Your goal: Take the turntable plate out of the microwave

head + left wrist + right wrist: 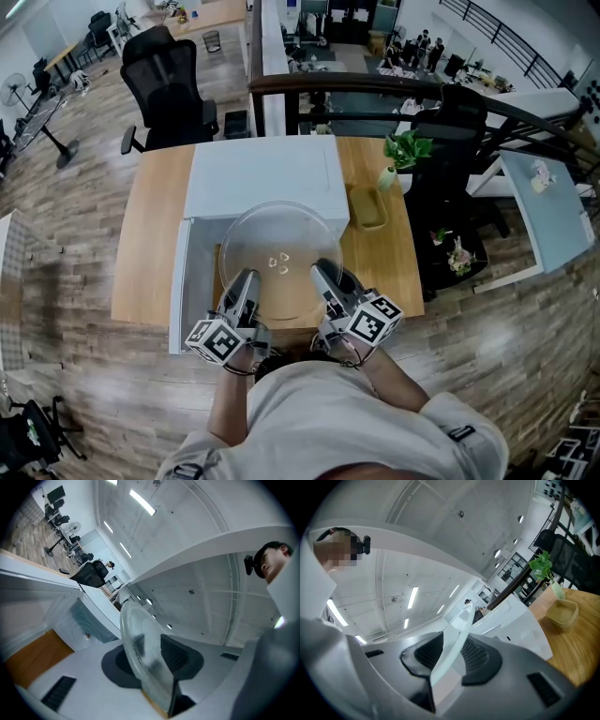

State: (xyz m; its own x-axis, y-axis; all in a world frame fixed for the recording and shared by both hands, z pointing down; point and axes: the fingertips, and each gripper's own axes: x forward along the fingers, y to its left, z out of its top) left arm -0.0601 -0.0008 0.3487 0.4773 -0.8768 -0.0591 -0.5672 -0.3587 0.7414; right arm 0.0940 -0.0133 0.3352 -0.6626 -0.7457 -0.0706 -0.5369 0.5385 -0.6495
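The left tool [246,278] and right tool [324,274] each pinch the near rim of the glass turntable plate [281,246], a two-sided hold that carries the disc level; it hangs ahead of both tips, seemingly out of the microwave [262,173] beyond, over the counter [150,234]

Pale short-sleeved shirt [337,412] — left gripper [244,281] and right gripper [325,274] grey-shelled, black ribbed pads [476,654], black-and-white marker cubes [375,322].
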